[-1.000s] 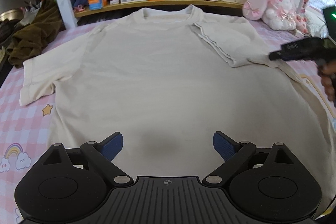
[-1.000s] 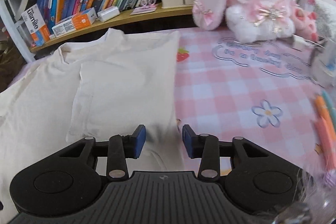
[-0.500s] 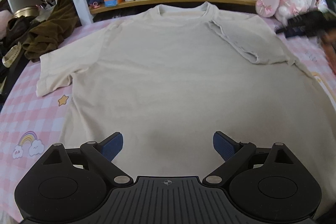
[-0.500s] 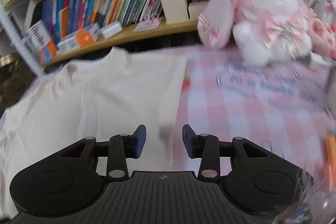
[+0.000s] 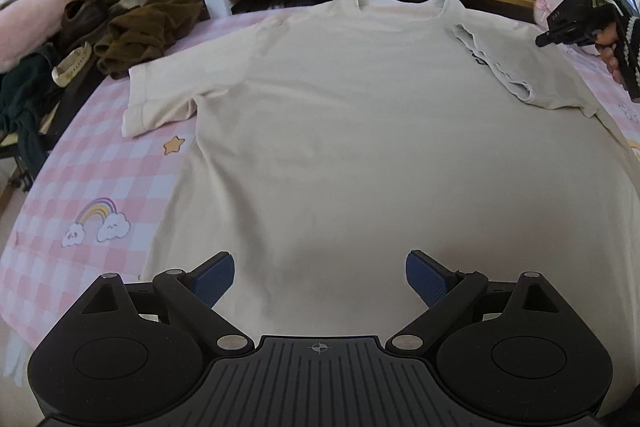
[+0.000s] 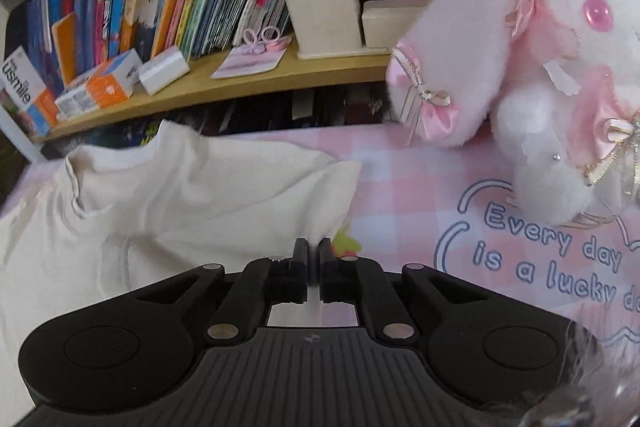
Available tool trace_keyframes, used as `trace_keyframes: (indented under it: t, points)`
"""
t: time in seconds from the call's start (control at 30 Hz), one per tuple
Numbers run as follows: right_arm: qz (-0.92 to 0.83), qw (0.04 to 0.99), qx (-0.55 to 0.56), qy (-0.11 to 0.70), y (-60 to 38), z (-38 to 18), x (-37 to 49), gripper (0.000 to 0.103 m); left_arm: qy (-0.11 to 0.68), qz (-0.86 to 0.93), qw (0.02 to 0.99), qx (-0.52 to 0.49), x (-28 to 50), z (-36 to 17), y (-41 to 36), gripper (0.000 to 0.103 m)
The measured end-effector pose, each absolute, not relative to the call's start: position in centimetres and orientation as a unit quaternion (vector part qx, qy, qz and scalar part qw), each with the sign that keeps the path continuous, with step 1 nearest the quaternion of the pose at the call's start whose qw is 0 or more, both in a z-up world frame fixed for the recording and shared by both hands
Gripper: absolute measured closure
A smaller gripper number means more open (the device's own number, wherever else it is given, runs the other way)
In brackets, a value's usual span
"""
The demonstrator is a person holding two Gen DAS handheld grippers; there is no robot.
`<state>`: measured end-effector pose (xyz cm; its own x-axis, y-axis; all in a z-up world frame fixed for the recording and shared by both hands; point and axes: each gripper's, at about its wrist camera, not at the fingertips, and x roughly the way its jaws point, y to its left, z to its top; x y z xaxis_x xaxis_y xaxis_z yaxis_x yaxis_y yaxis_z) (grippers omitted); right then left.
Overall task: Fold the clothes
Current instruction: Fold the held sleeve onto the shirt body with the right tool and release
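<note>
Pinching the cream cotton T-shirt (image 5: 360, 131) at its folded-in sleeve edge nearest the pink plush rabbit (image 6: 532, 67), right gripper (image 6: 314, 251) fingers clamp fabric, probably for folding; left gripper (image 5: 320, 277) fingers spread, hovering over the hem.

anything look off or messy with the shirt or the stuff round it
The t-shirt lies uneven: one sleeve is folded in, the other sleeve is spread out. The right claw is shut on its edge. Brown clothing lies crumpled beside it.

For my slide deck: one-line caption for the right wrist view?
Right tongs pinch the cream T-shirt edge beside a plush bunny.
</note>
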<state>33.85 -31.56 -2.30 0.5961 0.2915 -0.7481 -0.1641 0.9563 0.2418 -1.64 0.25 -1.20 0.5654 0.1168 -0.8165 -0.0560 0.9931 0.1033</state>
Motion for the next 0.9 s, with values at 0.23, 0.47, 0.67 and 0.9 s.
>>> trace_keyframes:
  t: [0.23,0.47,0.67,0.9]
  points:
    - [0.116,0.892,0.098,0.425,-33.6,-1.3,30.2,0.084,0.455,0.017,0.890,0.042,-0.9,-1.3,-1.4,0.008]
    - [0.139,0.887,0.087,0.433,-34.2,-1.4,23.3,0.080,0.449,-0.010,0.893,0.034,0.3,-1.4,-2.9,0.008]
    - [0.154,0.881,0.075,0.442,-34.3,-1.8,17.6,0.086,0.442,-0.022,0.896,0.032,0.9,-1.2,-4.1,0.008]
    - [0.149,0.883,0.076,0.438,-34.9,-1.9,17.1,0.093,0.438,-0.026,0.898,0.041,0.5,-1.0,-4.9,0.008]
